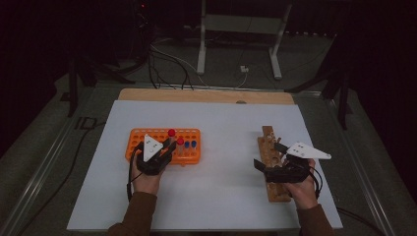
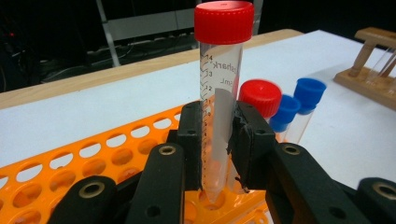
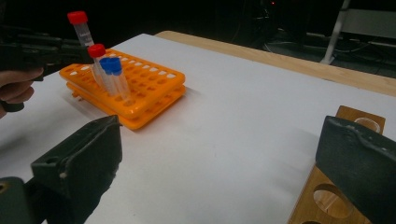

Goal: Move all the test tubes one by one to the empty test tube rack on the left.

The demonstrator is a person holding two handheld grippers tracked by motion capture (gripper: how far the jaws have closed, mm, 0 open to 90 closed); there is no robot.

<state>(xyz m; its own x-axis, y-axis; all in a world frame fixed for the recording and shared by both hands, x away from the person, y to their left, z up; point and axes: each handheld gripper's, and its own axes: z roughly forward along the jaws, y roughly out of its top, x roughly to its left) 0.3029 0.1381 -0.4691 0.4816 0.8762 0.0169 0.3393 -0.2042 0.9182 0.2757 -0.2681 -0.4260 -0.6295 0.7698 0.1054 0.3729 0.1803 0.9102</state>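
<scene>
Left gripper (image 2: 215, 140) is clamping the red-capped tube (image 2: 219, 93), tip just entering a hole of the orange rack (image 2: 93, 158). Keeping it upright and lowering slowly should seat it. Right gripper (image 3: 219, 154) is hanging open beside the wooden rack (image 3: 345, 196).

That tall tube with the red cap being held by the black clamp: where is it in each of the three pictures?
High view: the held red-capped tube stands left of centre, over the orange rack.
Left gripper view: it rises mid-frame, clamped by the left gripper.
Right gripper view: upper left, tilted.
Shared landmark: the orange rack.
</scene>
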